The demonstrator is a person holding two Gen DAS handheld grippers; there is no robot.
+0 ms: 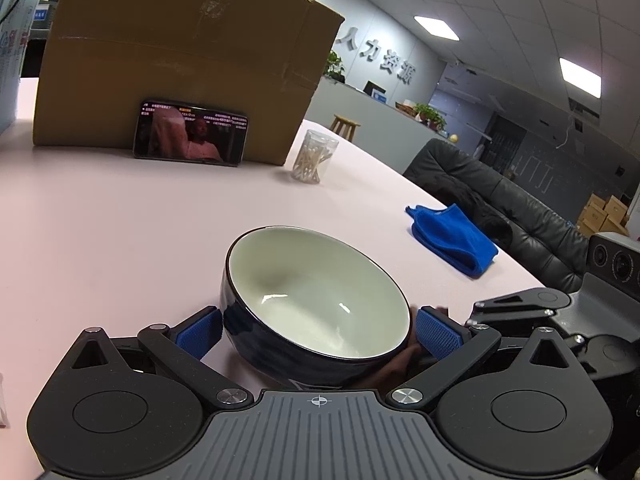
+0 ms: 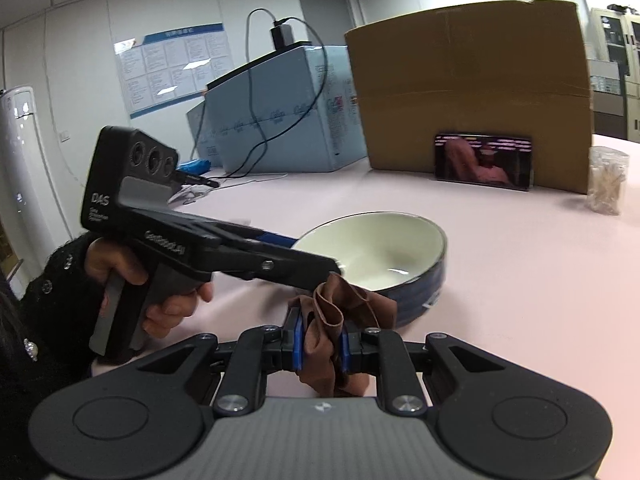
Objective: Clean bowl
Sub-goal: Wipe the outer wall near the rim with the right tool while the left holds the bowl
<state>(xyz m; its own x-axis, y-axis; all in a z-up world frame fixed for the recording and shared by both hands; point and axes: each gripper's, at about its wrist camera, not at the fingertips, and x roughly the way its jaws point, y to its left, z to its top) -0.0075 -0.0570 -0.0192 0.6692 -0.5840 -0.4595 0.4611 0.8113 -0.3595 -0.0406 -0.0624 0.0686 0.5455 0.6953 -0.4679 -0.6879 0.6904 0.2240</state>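
Observation:
A bowl [image 1: 316,300], dark blue outside and cream inside, sits tilted on the pink table [image 1: 100,240] between the blue pads of my left gripper [image 1: 318,334]. The pads press its two sides, so the gripper is shut on it. In the right wrist view the bowl [image 2: 384,256] lies just ahead, with the left gripper [image 2: 296,256] reaching in from the left. My right gripper [image 2: 320,346] is shut on a crumpled brown cloth [image 2: 340,316], held close to the bowl's near side.
A big cardboard box [image 1: 180,60] stands at the back with a phone [image 1: 190,134] leaning on it. A clear jar of cotton swabs [image 1: 314,156] and a folded blue cloth [image 1: 456,240] lie to the right near the table edge. A light blue box [image 2: 280,112] with cables stands at the left.

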